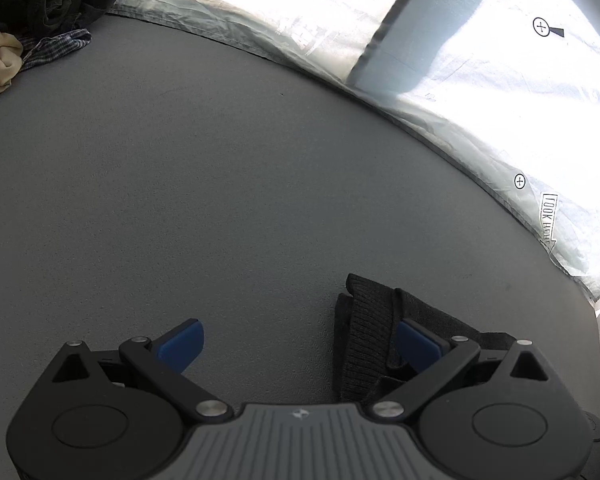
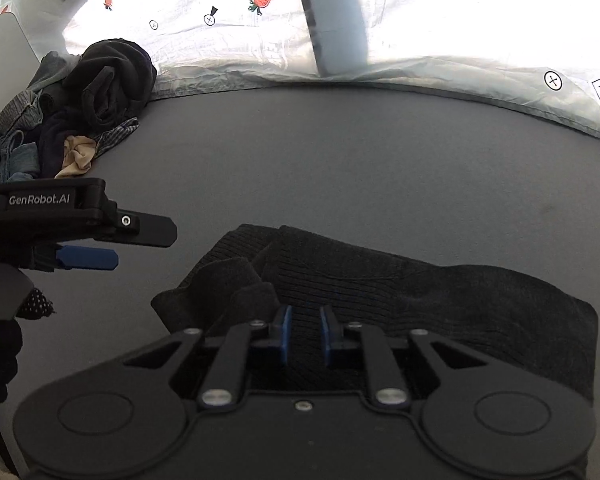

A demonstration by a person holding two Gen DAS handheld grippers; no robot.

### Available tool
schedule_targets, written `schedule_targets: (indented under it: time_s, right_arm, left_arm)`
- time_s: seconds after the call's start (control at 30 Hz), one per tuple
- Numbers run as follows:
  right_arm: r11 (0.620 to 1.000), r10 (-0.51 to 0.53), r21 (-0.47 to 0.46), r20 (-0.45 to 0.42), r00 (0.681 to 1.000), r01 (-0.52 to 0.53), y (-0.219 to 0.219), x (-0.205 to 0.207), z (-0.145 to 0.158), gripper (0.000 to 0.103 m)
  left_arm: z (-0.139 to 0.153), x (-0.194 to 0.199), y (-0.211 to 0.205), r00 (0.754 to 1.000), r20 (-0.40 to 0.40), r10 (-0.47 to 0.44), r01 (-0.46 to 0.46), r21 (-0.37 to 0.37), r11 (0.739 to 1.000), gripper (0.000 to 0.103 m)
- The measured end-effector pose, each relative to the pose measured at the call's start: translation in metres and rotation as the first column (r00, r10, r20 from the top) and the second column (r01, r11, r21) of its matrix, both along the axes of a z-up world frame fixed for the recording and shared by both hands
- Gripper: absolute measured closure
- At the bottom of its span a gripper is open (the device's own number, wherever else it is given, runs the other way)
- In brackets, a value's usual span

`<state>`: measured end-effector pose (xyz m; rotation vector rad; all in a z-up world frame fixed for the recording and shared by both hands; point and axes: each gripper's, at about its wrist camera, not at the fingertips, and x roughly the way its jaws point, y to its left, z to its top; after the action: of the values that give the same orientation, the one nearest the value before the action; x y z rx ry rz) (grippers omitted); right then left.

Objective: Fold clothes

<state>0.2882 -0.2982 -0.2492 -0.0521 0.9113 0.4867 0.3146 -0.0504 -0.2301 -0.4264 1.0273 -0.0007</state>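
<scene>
A black ribbed knit garment [image 2: 400, 300] lies partly folded on the grey surface [image 2: 340, 160]. My right gripper [image 2: 305, 334] hovers over its near edge, its blue pads narrowly apart and nothing visibly pinched between them. My left gripper [image 1: 296, 344] is wide open and empty; the garment's end [image 1: 364, 320] lies beside its right finger [image 1: 416, 344]. The left gripper also shows in the right wrist view [image 2: 92, 258], left of the garment.
A pile of unfolded clothes [image 2: 80, 112], dark, denim, plaid and beige, sits at the far left; it also shows in the left wrist view [image 1: 40, 12]. A pale sheet with carrot prints [image 2: 420, 20] borders the surface's far edge. A grey post [image 2: 332, 12] stands behind.
</scene>
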Motion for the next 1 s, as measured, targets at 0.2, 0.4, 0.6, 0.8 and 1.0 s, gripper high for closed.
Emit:
schedule_targets:
  time_s: [0.2, 0.4, 0.6, 0.8, 1.0]
  right_arm:
    - [0.966, 0.240, -0.118, 0.071, 0.968, -0.231, 0.016, -0.047, 0.015, 0.083]
    - [0.987, -0.155, 0.051, 0.018, 0.988, 0.154, -0.067, -0.044, 0.032, 0.045]
    - [0.874, -0.483, 0.022, -0.081, 0.872, 0.486, -0.145, -0.035, 0.005, 0.035]
    - [0.811, -0.483, 0.208, -0.290, 0.826, 0.547, -0.175, -0.029, -0.034, 0.034]
    - [0.679, -0.458, 0.396, -0.430, 0.778, 0.618, -0.186, -0.034, -0.056, 0.029]
  left_arm:
    - [-0.013, 0.001, -0.013, 0.998, -0.041, -0.050, 0.050, -0.019, 0.999, 0.002]
    - [-0.022, 0.011, -0.044, 0.982, -0.051, -0.183, 0.182, -0.024, 0.983, 0.002]
    - [-0.036, 0.009, -0.065, 0.962, -0.074, -0.263, 0.256, -0.089, 0.963, 0.002]
    - [-0.040, 0.002, -0.068, 0.962, -0.048, -0.269, 0.261, -0.131, 0.956, 0.002]
    - [-0.039, -0.007, -0.071, 0.962, -0.033, -0.270, 0.263, -0.140, 0.954, 0.017]
